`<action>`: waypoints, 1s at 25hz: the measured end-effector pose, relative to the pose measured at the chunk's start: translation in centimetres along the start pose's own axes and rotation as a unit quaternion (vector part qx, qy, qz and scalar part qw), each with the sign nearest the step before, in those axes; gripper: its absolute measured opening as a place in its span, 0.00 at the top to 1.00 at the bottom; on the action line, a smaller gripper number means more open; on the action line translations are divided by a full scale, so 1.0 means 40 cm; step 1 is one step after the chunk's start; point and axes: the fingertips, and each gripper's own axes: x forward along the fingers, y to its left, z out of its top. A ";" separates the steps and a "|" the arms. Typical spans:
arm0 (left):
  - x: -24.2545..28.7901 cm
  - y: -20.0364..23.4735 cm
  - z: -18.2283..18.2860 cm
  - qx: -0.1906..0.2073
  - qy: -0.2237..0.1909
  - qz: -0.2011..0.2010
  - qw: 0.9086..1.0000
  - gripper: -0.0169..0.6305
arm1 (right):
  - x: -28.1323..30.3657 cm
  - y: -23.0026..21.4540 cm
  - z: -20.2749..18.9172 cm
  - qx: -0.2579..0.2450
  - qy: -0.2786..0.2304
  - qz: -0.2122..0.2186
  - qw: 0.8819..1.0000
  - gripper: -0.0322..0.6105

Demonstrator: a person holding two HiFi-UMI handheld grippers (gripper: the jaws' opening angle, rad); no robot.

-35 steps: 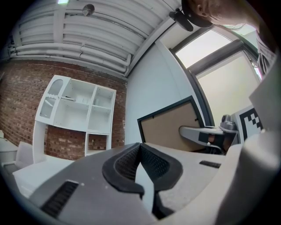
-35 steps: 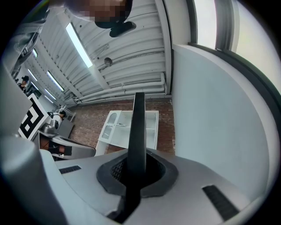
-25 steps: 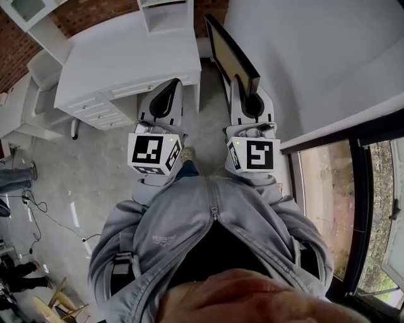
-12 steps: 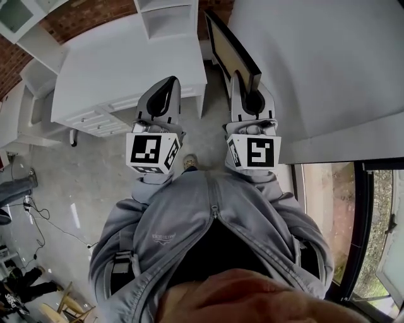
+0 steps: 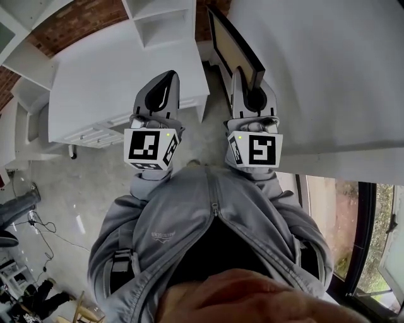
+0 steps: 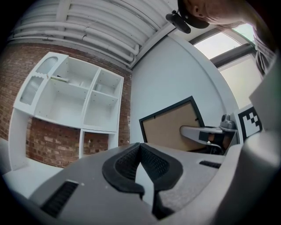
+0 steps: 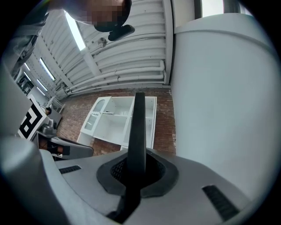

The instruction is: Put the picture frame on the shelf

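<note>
Head view: your right gripper [image 5: 243,81] is clamped on the near edge of the picture frame [image 5: 235,45]. It carries the frame in the air, standing on edge, with the black rim and tan backing board slanting toward the top of the picture, just beside the white wall [image 5: 328,69]. Right gripper view agrees: the pads are shut on the frame's thin black edge, which runs straight up between them. Your left gripper [image 5: 165,79] is closed, tips touching, nothing in it, alongside the right one and apart from the frame. Versus a second ago, both grippers sit at about the same spots in the picture. The white desk [image 5: 120,76] has slid down the picture and now lies behind the left gripper's front half. The shelf unit [image 5: 161,19] on it shows more of its compartments. The window [image 5: 372,240] has dropped toward the bottom right corner. The frame isn't on the shelf yet.
</note>
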 end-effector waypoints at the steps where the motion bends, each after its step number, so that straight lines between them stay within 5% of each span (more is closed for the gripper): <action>1: 0.010 0.009 -0.004 -0.001 0.001 -0.001 1.000 0.96 | 0.011 -0.003 -0.007 0.002 0.002 -0.002 1.000 0.90; 25: 0.254 0.180 -0.054 0.003 -0.002 0.019 1.000 0.96 | 0.307 -0.066 -0.104 0.009 -0.028 0.024 0.999 0.90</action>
